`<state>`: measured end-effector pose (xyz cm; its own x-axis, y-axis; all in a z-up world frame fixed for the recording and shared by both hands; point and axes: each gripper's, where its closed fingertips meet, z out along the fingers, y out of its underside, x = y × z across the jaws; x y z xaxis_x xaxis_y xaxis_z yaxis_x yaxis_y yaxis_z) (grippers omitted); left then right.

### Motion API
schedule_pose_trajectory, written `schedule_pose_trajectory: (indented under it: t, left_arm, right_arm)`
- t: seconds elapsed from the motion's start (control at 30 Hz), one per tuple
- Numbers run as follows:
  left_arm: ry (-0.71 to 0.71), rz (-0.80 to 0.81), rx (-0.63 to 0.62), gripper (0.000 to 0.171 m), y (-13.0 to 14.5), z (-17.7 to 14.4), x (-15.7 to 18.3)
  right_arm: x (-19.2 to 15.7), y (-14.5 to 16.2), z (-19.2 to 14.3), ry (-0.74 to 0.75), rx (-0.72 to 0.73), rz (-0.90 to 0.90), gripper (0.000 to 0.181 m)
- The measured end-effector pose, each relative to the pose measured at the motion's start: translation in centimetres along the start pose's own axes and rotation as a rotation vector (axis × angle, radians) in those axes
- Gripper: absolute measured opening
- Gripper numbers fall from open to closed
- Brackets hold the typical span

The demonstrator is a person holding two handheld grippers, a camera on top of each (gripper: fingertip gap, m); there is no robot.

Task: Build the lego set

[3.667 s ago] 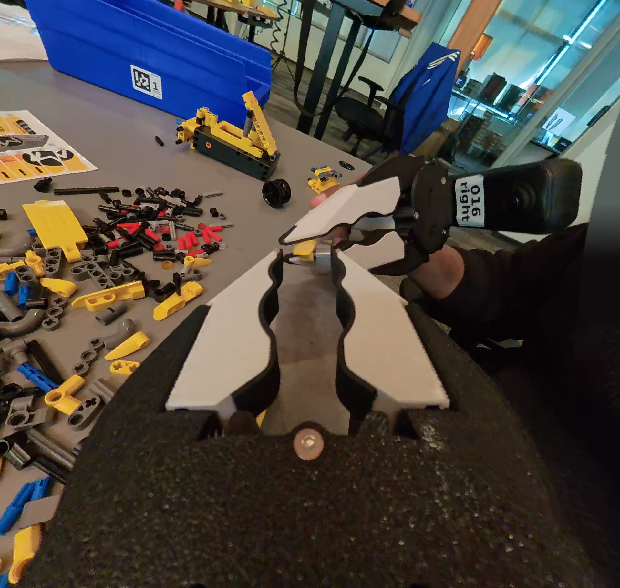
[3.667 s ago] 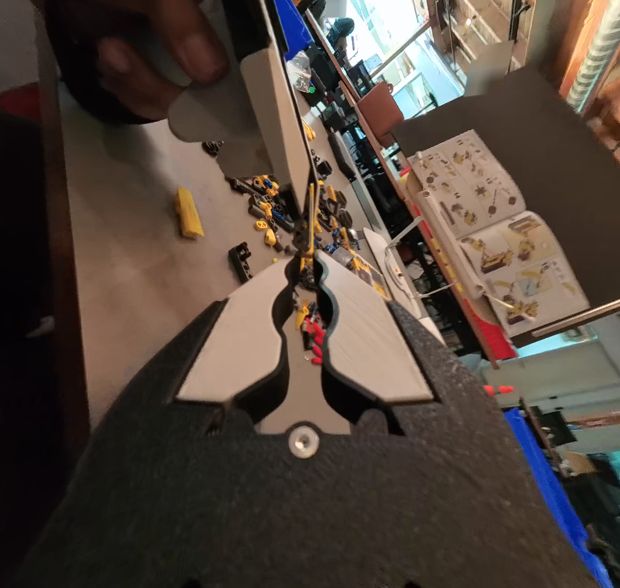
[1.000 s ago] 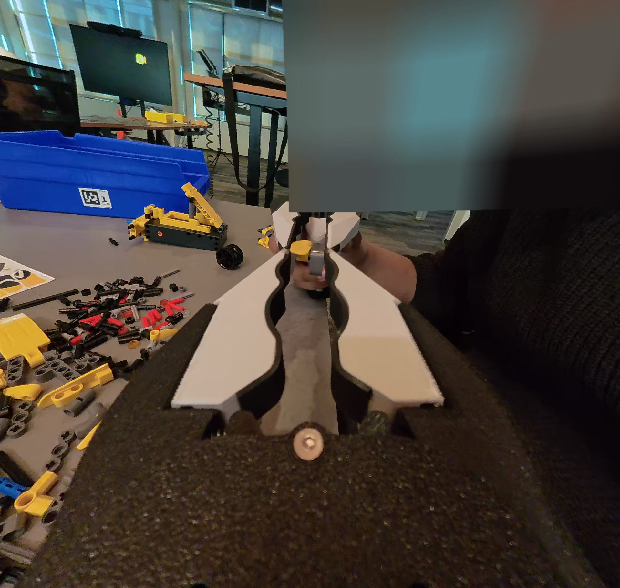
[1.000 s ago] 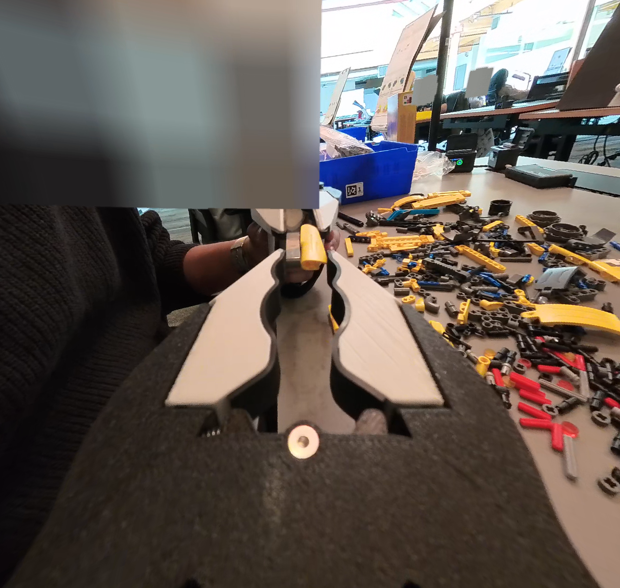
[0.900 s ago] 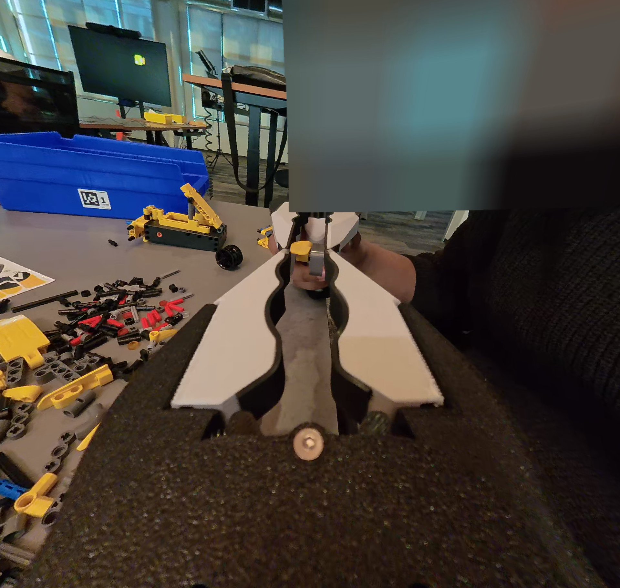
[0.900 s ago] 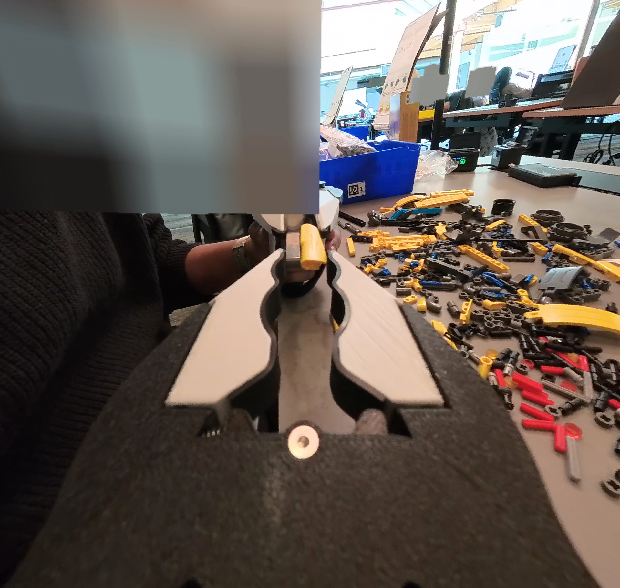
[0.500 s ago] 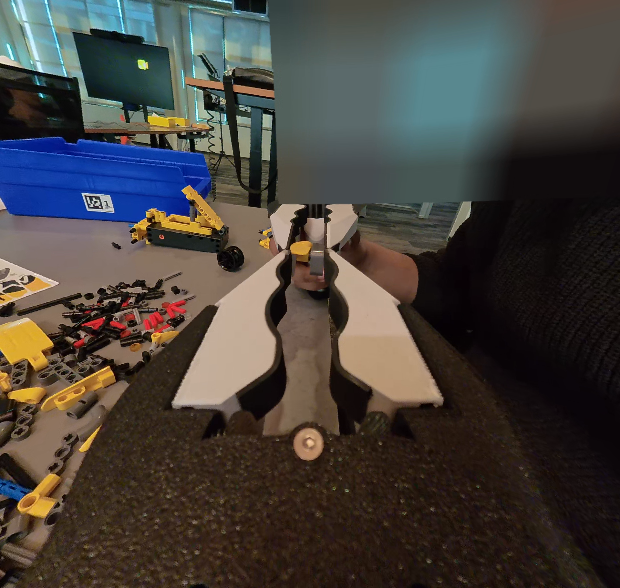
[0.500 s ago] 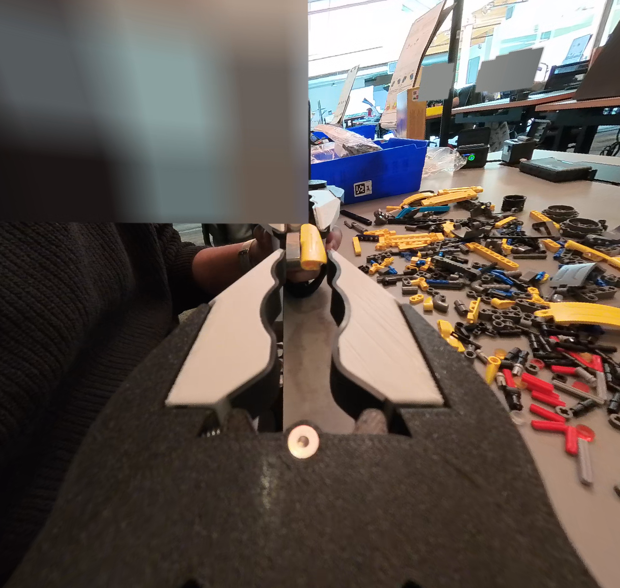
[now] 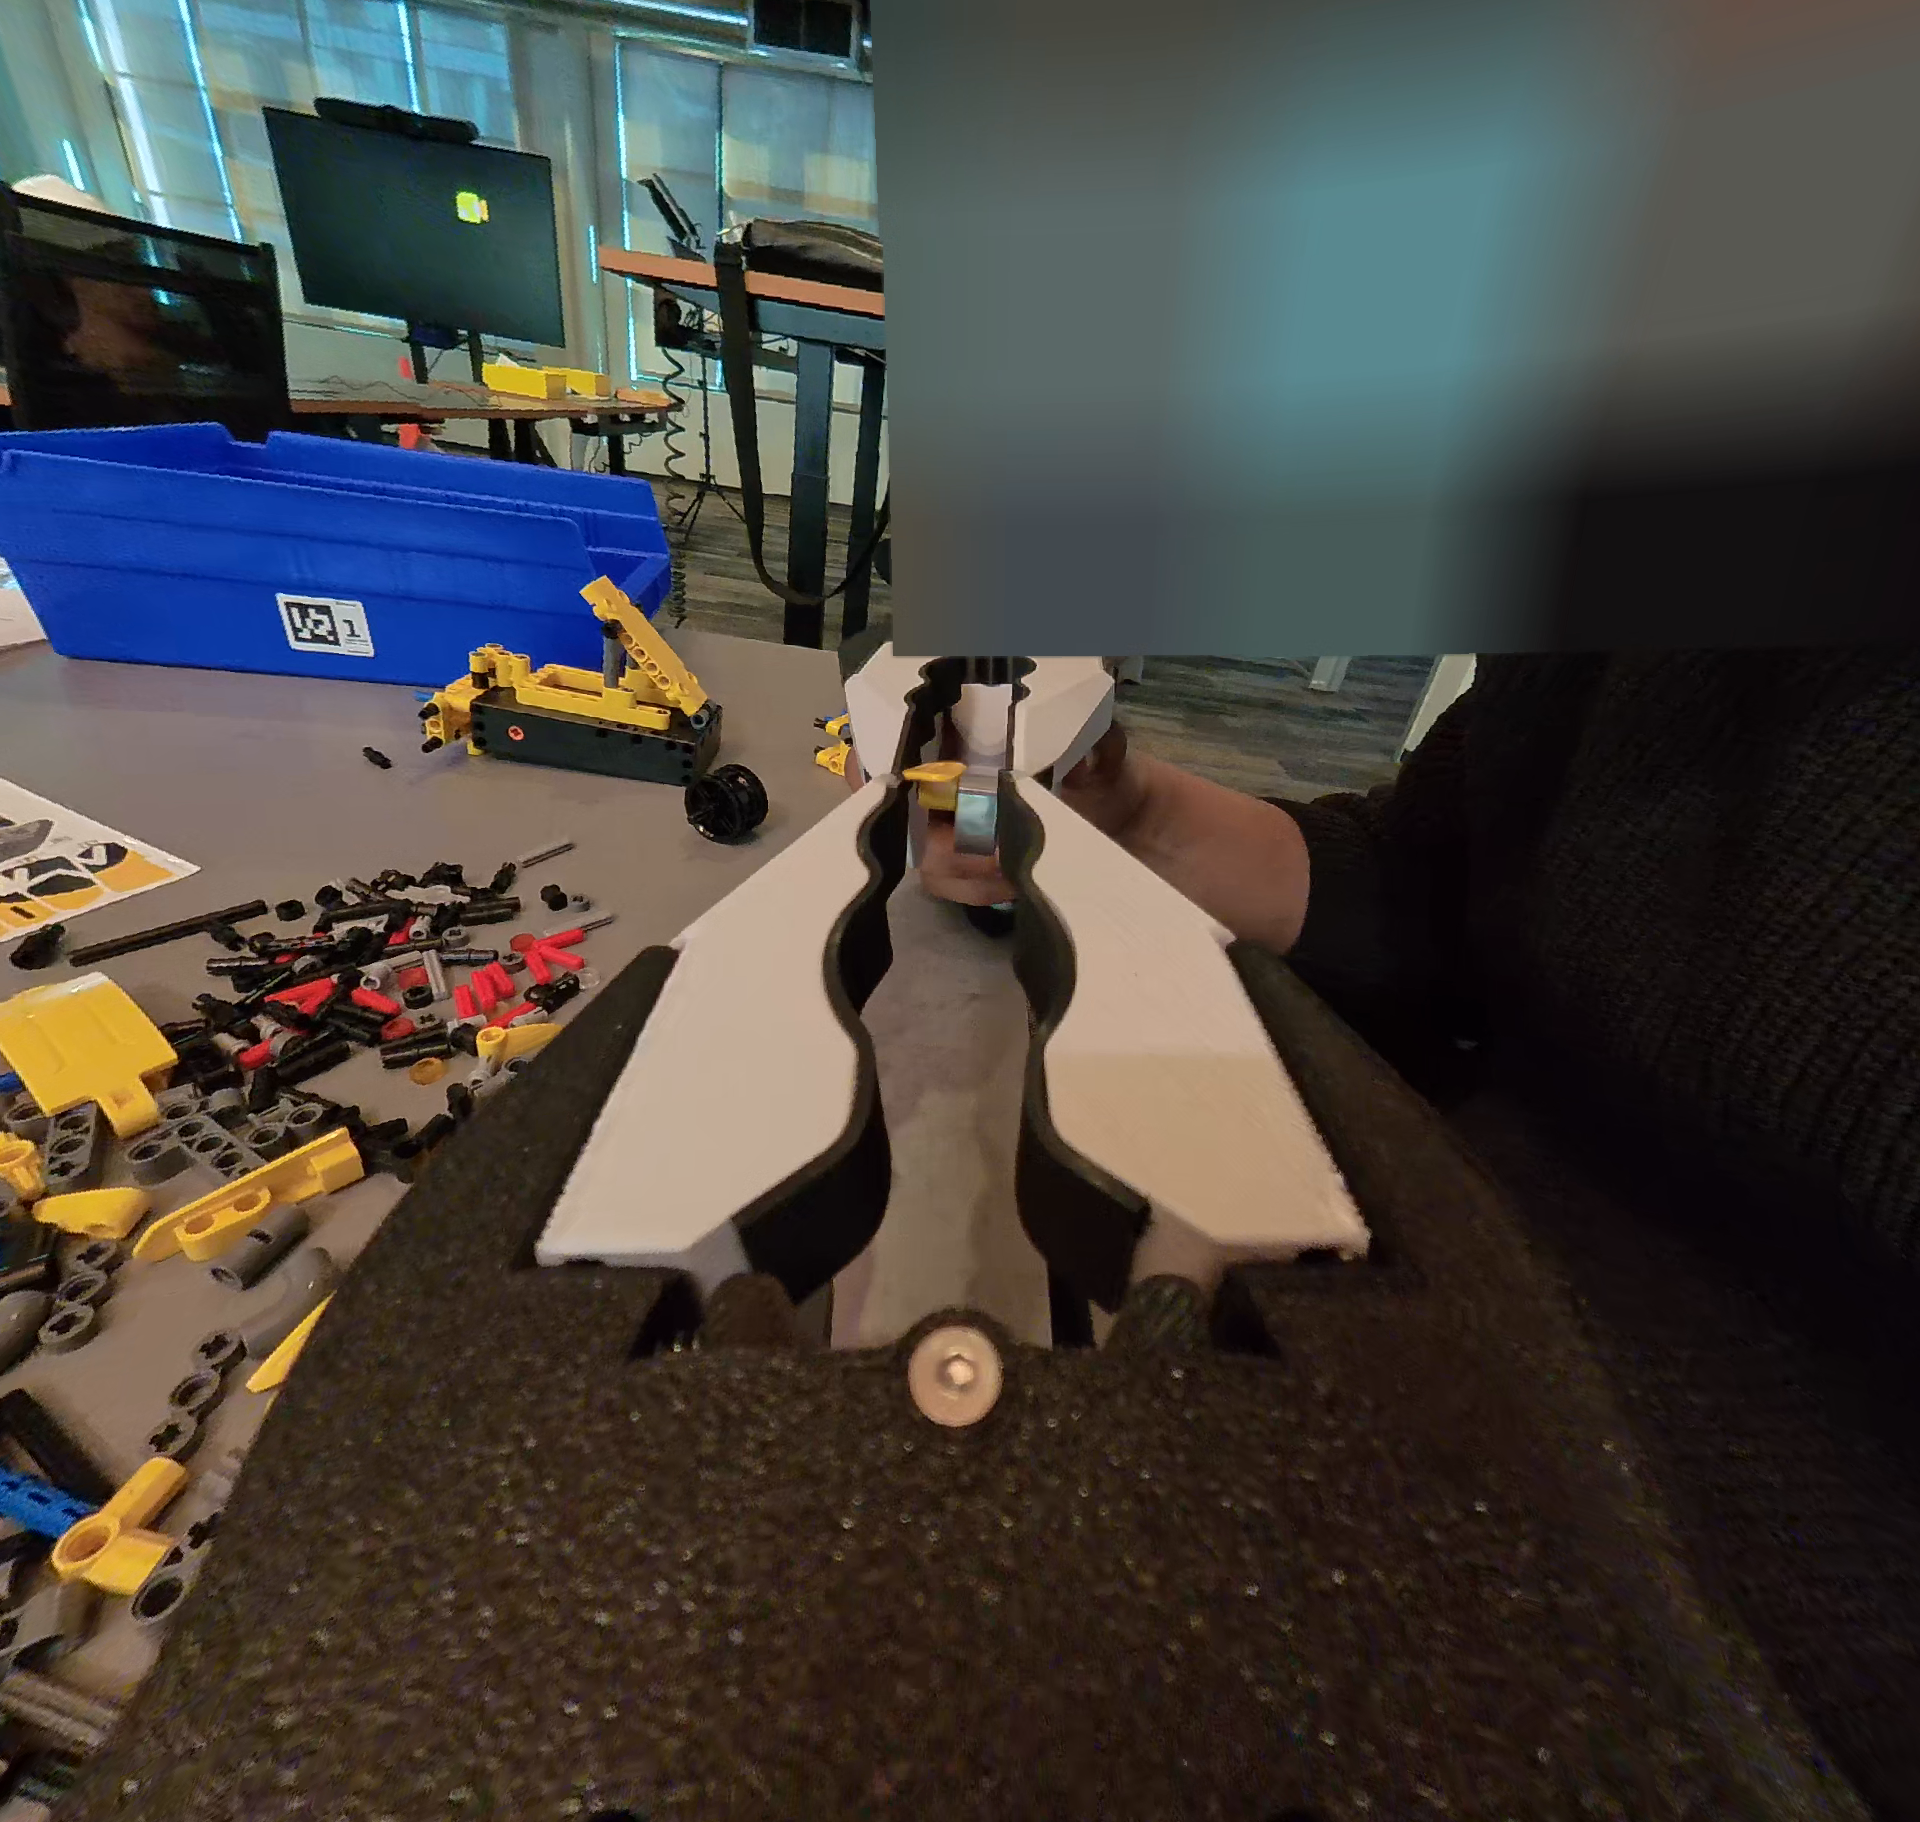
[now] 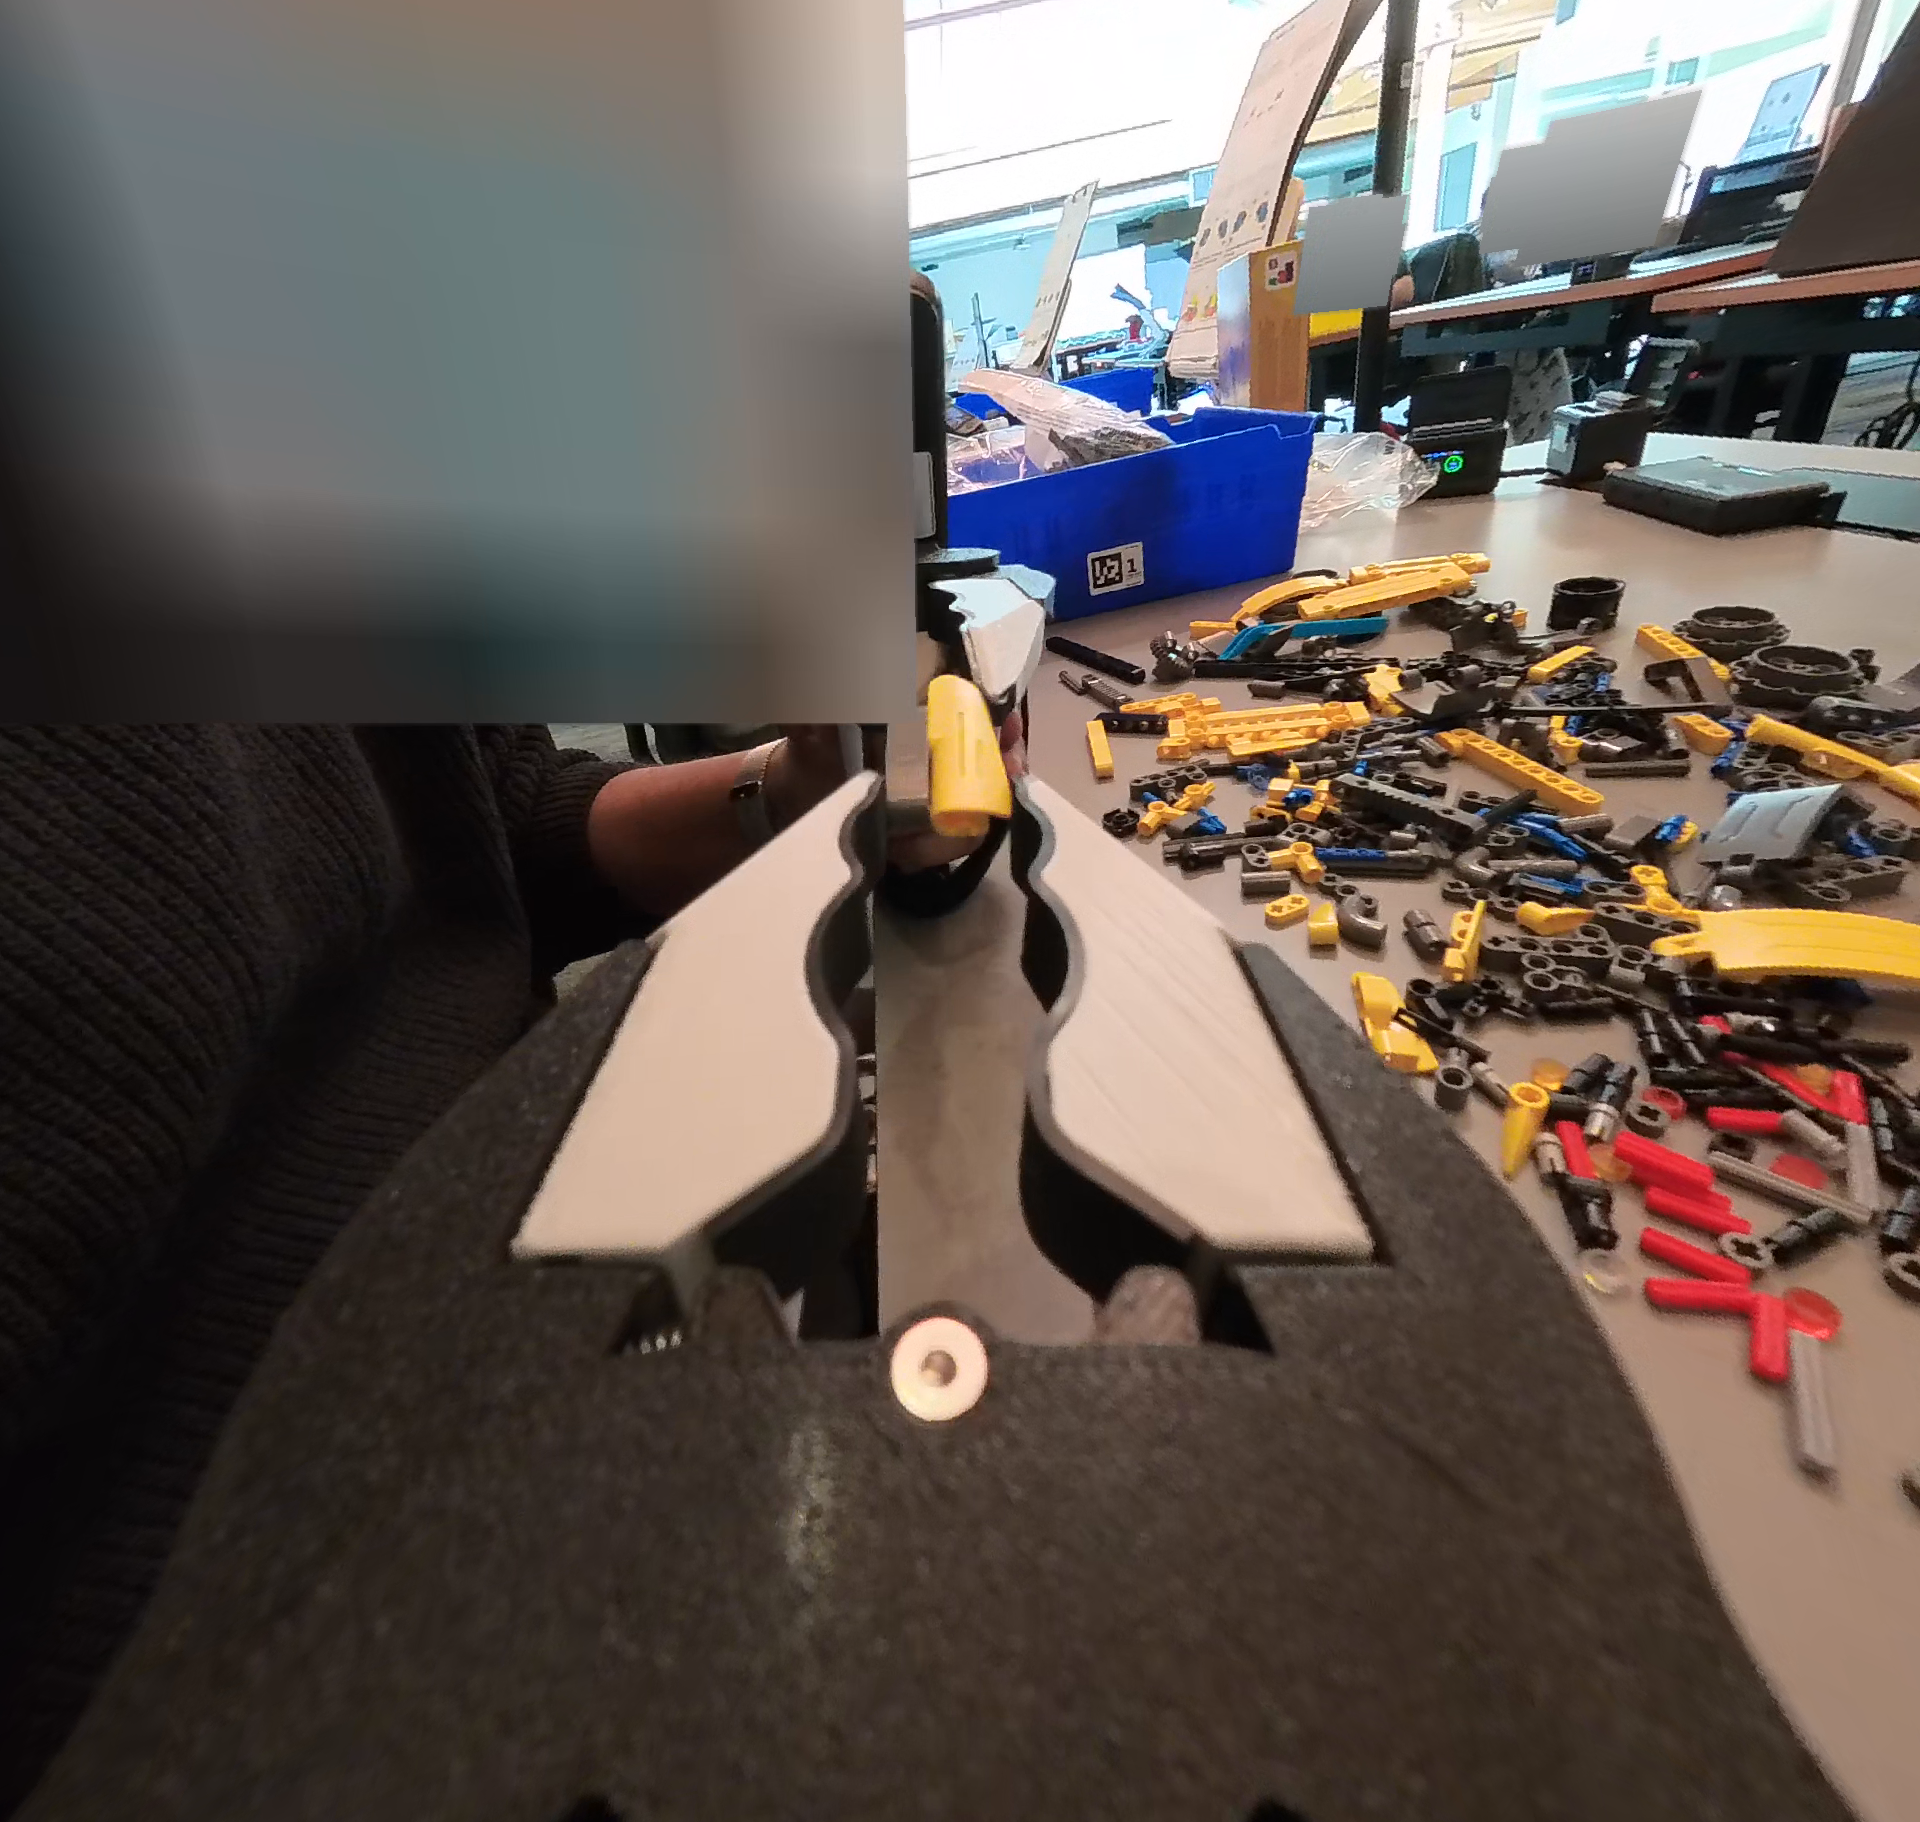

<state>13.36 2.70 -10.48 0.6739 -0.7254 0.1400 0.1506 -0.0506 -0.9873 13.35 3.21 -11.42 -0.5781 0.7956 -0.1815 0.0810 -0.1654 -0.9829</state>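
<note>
yellow and grey pieces meeting tip to tip between two grippers

yellow is showing at the very tips of both grippers, which are facing each other nose to nose above the near edge of the grey table (image 9: 312,816). the left gripper (image 9: 943,804) is pinching a small yellow-and-grey piece (image 9: 961,804) between its fingertips, jaws closed down on it with only the piece's width between them. the right gripper (image 10: 945,780) is likewise clamping on a yellow curved piece (image 10: 964,764) backed by a grey part, its long axis running up and away from the fingers. each gripper's tips are lying straight ahead of the other's, touching or nearly so; whether the two parts are already joined is too small to tell. loose pieces (image 10: 1558,837) are lying well off to the right gripper's right, and a half-built yellow model (image 9: 582,702) and blue bin (image 9: 312,546) are sitting ahead-left of the left gripper.
</note>
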Motion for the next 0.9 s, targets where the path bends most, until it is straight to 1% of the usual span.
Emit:
schedule_pose_trajectory:
  t: [0.23,0.3,0.33,0.43,0.5,0.53,0.6,0.7,0.73,0.8,0.9]
  left_arm:
    - [0.02,-0.032,-0.004,0.017,0.0,0.0,-0.1]
    - [-0.015,-0.017,-0.027,0.02,0.2,-0.1,-0.6]
    - [-0.049,-0.001,-0.031,0.023,0.1,-0.5,-1.1]
    - [-0.172,0.012,-0.02,0.024,-0.5,-2.1,-3.5]
    - [-0.247,-0.011,0.007,0.023,-0.6,-3.1,-5.1]
    - [-0.261,-0.04,0.024,0.024,-0.7,-3.3,-5.6]
    - [-0.281,-0.093,0.019,0.023,-0.5,-3.4,-6.4]
    - [-0.279,-0.131,-0.011,0.023,0.0,-3.3,-6.6]
    - [-0.282,-0.128,-0.012,0.023,0.0,-3.3,-6.6]
    - [-0.295,-0.121,-0.01,0.023,-0.1,-3.3,-6.7]
    - [-0.309,-0.125,-0.009,0.023,0.0,-3.4,-6.9]
  right_arm:
    - [0.1,-0.1,-0.1,0.007,0.004,-0.004,0.023]
    - [0.5,0.2,-0.3,0.036,-0.017,-0.014,0.023]
    - [1.0,0.5,-0.5,0.066,-0.045,-0.023,0.023]
    - [3.0,2.3,-1.2,0.182,-0.189,-0.031,0.024]
    - [3.6,3.3,-1.2,0.201,-0.26,-0.006,0.023]
    - [3.8,3.8,-1.0,0.203,-0.291,0.014,0.024]
    - [4.2,4.8,-0.6,0.198,-0.362,0.028,0.024]
    - [6.5,6.2,-1.0,0.283,-0.486,-0.078,0.024]
    - [6.9,6.7,-1.1,0.289,-0.525,-0.103,0.024]
    - [6.6,7.2,-1.1,0.246,-0.552,-0.082,0.024]
    - [6.0,6.8,-1.1,0.197,-0.527,-0.065,0.024]
